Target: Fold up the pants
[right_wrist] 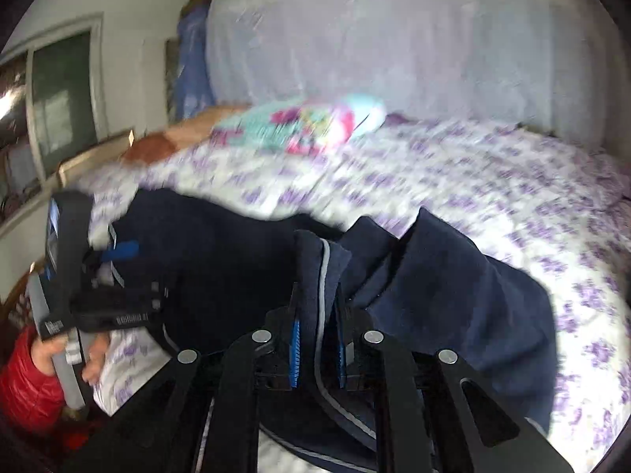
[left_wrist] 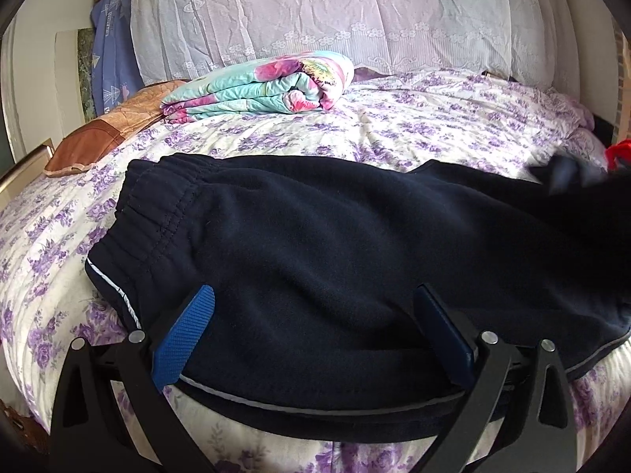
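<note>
While clamped tight on a gathered leg fold, right gripper point(right_wrist: 317, 349) lifts that end of navy pants point(left_wrist: 335, 244). Left gripper point(left_wrist: 315, 327): spread wide, empty, near waistband point(left_wrist: 157, 213). Long axis across floral bedspread point(left_wrist: 434, 126), waistband leftward; fold toward waistband likely.

I see a bed point(left_wrist: 394, 126) under a white spread printed with purple flowers. A pale lace curtain point(left_wrist: 355, 8) hangs behind it and fills most of the far side. A folded quilt point(left_wrist: 260, 86), turquoise with pink flowers, lies near the head of the bed, and a brown pillow point(left_wrist: 98, 134) sits beside it at the left edge. A blue cloth point(left_wrist: 110, 51) hangs in the left corner against a white wall point(right_wrist: 130, 12). From the right wrist I make out a window point(right_wrist: 63, 90) in that wall, blurred. Daylight falls evenly.
</note>
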`<control>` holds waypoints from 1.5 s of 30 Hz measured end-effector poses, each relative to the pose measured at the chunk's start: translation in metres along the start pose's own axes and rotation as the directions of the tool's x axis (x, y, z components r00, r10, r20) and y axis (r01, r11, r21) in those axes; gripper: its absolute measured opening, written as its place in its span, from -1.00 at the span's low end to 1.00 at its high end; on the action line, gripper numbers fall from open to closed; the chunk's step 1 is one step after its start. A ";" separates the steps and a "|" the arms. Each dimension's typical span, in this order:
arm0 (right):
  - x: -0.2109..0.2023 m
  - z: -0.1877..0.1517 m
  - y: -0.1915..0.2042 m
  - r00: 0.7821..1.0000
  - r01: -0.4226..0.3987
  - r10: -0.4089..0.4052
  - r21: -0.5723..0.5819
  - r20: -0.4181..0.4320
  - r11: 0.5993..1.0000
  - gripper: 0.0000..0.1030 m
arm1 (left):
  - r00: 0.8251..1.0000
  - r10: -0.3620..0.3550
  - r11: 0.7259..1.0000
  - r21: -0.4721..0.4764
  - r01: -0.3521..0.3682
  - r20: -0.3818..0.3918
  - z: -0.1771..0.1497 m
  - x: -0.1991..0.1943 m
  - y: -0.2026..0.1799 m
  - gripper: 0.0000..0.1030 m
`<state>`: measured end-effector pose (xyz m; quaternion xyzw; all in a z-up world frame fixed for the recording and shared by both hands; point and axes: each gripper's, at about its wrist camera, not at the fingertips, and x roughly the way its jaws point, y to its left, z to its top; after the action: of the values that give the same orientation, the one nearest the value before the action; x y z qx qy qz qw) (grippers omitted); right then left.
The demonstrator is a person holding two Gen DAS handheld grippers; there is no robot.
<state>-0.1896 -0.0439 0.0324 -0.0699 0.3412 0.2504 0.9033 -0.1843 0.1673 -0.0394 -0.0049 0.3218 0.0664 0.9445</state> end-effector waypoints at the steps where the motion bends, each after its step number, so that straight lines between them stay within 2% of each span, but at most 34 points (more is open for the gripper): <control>1: 0.018 -0.005 0.007 0.997 -0.021 0.020 -0.013 -0.073 1.000 -0.49 | 1.000 -0.009 1.000 -0.003 0.009 0.002 0.000 -0.001 0.001 0.91; 2: 0.027 -0.011 0.011 0.994 -0.021 0.019 -0.019 -0.105 1.000 -0.37 | 1.000 -0.014 1.000 -0.002 0.014 0.003 -0.001 -0.001 0.001 0.91; 3: 0.025 -0.013 0.012 0.996 -0.020 0.017 -0.030 -0.091 0.999 -0.34 | 1.000 -0.017 1.000 0.002 0.017 0.005 -0.001 -0.001 0.001 0.91; 6: -0.011 -0.008 -0.005 0.992 -0.129 0.129 0.048 0.002 0.990 -0.31 | 1.000 -0.012 1.000 0.007 0.012 0.004 -0.001 0.000 0.000 0.91; 7: -0.026 -0.005 -0.014 0.990 -0.139 0.136 0.073 0.047 0.988 -0.29 | 1.000 -0.009 1.000 0.008 0.009 0.004 -0.002 0.000 -0.001 0.91; 8: -0.041 -0.002 -0.022 0.989 -0.122 0.114 0.092 0.089 0.988 -0.23 | 1.000 -0.007 1.000 0.009 0.007 0.005 -0.002 0.000 -0.001 0.91; 10: -0.057 0.003 -0.035 0.991 -0.026 0.010 0.121 0.135 0.992 -0.18 | 1.000 -0.008 1.000 0.006 0.008 0.006 -0.002 0.000 -0.001 0.91; 12: -0.049 0.007 -0.049 0.988 0.095 -0.112 0.151 0.108 0.984 -0.18 | 1.000 -0.008 1.000 0.005 0.008 0.007 -0.002 0.000 0.000 0.91; 14: -0.025 0.005 -0.057 0.985 0.158 -0.167 0.165 0.041 0.974 -0.18 | 1.000 -0.008 1.000 0.008 0.008 0.006 -0.002 0.000 0.001 0.91; 16: 0.019 -0.009 -0.051 0.978 0.179 -0.166 0.105 -0.127 0.978 -0.04 | 1.000 -0.009 1.000 0.008 0.009 0.004 -0.002 0.001 0.001 0.91; 17: 0.031 -0.017 -0.042 0.968 0.214 -0.204 0.057 -0.150 0.975 -0.04 | 1.000 -0.012 1.000 0.008 0.012 0.000 -0.002 0.001 0.002 0.91; 18: 0.029 -0.017 -0.034 0.962 0.243 -0.238 0.021 -0.135 0.970 -0.05 | 1.000 -0.016 1.000 0.013 0.016 -0.008 -0.001 0.000 0.003 0.91; 19: 0.022 -0.014 -0.031 0.973 0.200 -0.196 0.023 -0.119 0.980 -0.06 | 1.000 -0.021 1.000 0.018 0.021 -0.016 0.000 -0.002 0.005 0.91; 20: 0.012 -0.011 -0.034 0.991 0.094 -0.087 0.062 -0.098 0.994 -0.06 | 1.000 -0.024 1.000 0.015 0.024 -0.020 0.001 -0.005 0.008 0.91; 21: 0.001 -0.008 -0.036 0.998 0.011 -0.005 0.103 -0.064 0.995 0.03 | 1.000 -0.014 1.000 0.002 0.014 -0.015 0.003 -0.011 0.015 0.91; 22: -0.007 -0.003 -0.036 0.999 0.008 -0.004 0.115 -0.031 0.993 0.06 | 1.000 0.009 1.000 -0.017 -0.009 0.000 0.004 -0.018 0.023 0.91; 24: -0.016 0.007 -0.031 0.995 0.091 -0.094 0.081 0.038 0.993 0.33 | 0.998 0.055 0.995 -0.089 -0.052 0.026 0.007 -0.034 0.051 0.91; 26: -0.012 0.010 -0.032 0.987 0.141 -0.146 0.081 0.067 0.987 0.42 | 0.999 0.046 0.983 -0.178 -0.044 0.007 0.007 -0.041 0.077 0.91; 28: 0.012 0.008 -0.034 0.991 0.135 -0.135 0.090 -0.004 0.987 0.44 | 0.999 -0.008 0.955 -0.296 -0.002 -0.032 0.003 -0.040 0.111 0.91; 29: 0.034 0.008 -0.036 0.991 0.114 -0.108 0.076 -0.083 0.991 0.61 | 0.999 -0.027 0.938 -0.347 0.009 -0.047 0.000 -0.038 0.125 0.91; 30: 0.058 0.003 -0.035 0.981 0.094 -0.085 0.044 -0.174 0.995 0.76 | 0.997 -0.036 0.923 -0.384 0.008 -0.064 -0.004 -0.034 0.135 0.91; 31: 0.062 0.003 -0.031 0.979 0.105 -0.101 0.015 -0.180 0.994 0.76 | 0.995 -0.046 0.908 -0.419 0.005 -0.087 -0.008 -0.029 0.142 0.91; 33: 0.051 0.003 -0.031 0.988 0.069 -0.063 0.035 -0.144 0.997 0.93 | 0.987 -0.101 0.883 -0.468 0.032 -0.123 -0.017 -0.016 0.151 0.91; 34: 0.048 -0.001 -0.033 0.991 0.040 -0.033 0.052 -0.133 0.998 0.93 | 0.987 -0.103 0.884 -0.467 0.034 -0.124 -0.017 -0.012 0.151 0.91; 36: 0.039 -0.006 -0.041 0.994 0.011 0.000 0.092 -0.111 0.996 0.93 | 0.990 -0.066 0.901 -0.433 0.005 -0.127 -0.014 -0.006 0.143 0.91; 41: 0.034 -0.010 -0.046 0.997 0.005 0.007 0.144 -0.080 0.990 0.93 | 0.986 -0.059 0.944 -0.331 0.003 -0.158 0.001 0.020 0.121 0.91; 43: 0.034 -0.010 -0.047 0.997 0.001 0.011 0.148 -0.081 0.989 0.93 | 0.979 -0.128 0.926 -0.372 0.061 -0.157 0.008 0.026 0.128 0.91; 45: 0.034 -0.010 -0.047 0.997 0.000 0.012 0.149 -0.081 0.989 0.93 | 0.974 -0.192 0.890 -0.440 0.120 -0.122 0.008 0.028 0.139 0.91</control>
<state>-0.1503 -0.0738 0.0002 -0.0116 0.3959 0.2238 0.8905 -0.1758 0.3093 -0.0452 -0.2440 0.3735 0.0588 0.8930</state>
